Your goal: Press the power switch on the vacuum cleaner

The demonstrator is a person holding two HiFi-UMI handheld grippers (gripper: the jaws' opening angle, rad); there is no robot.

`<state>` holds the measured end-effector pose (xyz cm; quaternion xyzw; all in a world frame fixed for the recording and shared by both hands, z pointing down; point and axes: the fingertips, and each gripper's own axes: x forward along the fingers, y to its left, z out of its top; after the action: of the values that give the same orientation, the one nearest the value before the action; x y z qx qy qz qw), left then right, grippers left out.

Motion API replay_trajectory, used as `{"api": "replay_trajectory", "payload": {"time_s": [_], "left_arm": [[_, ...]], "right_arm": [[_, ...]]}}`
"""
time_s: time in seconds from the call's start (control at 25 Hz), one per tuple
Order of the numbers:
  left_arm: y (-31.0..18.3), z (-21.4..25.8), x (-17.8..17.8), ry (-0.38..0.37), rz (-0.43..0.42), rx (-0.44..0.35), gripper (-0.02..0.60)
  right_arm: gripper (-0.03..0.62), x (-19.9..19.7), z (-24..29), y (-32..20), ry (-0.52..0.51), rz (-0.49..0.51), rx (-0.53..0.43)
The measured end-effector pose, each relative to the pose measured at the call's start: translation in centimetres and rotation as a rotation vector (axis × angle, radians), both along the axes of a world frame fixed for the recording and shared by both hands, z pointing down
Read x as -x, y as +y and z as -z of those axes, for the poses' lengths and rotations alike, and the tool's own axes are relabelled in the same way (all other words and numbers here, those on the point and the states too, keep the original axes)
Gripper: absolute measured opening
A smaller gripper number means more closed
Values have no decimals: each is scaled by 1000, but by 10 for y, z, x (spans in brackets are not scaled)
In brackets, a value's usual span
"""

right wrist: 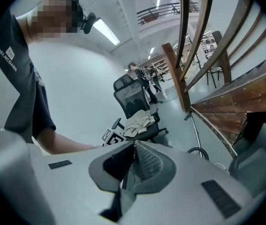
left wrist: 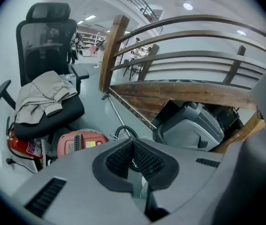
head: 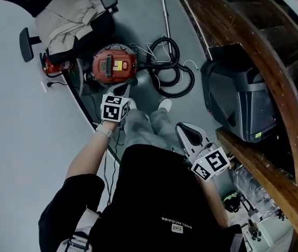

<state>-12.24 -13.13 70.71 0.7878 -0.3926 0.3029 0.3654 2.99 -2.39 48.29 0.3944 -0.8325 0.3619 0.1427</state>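
The red canister vacuum cleaner (head: 114, 64) sits on the grey floor just ahead of the person's feet, and it shows low at the left in the left gripper view (left wrist: 80, 142). Its black hose (head: 169, 70) coils to its right. My left gripper (head: 124, 90) is shut and empty, with its tips just short of the vacuum's near edge. In its own view the closed jaws (left wrist: 132, 142) point to the right of the vacuum. My right gripper (head: 183, 129) is held back by the person's right leg, shut and empty (right wrist: 134, 145).
A black office chair (head: 67, 14) with a beige garment draped on it stands left of the vacuum. A red fire extinguisher (head: 54, 65) lies beside it. A grey case (head: 241, 106) sits under the wooden stair rail (head: 254, 46). The metal wand (head: 165, 9) lies further ahead.
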Motion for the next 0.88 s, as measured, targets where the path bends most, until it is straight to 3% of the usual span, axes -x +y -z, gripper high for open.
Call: {"api": "replay_trajectory", "payload": {"time_s": [0.2,0.52,0.88], "left_arm": [[-18,-71,2,-63,12,64,15],[-51,-166,20,-174,79,96,15],[-79,-240,31,-214,65,142,15]], "right_arm": [[29,-5,-28,0,65,-3,31],[29,-3,-74,-14,105,-49,93],[29,18,-105,-25,60,-102,138]]}}
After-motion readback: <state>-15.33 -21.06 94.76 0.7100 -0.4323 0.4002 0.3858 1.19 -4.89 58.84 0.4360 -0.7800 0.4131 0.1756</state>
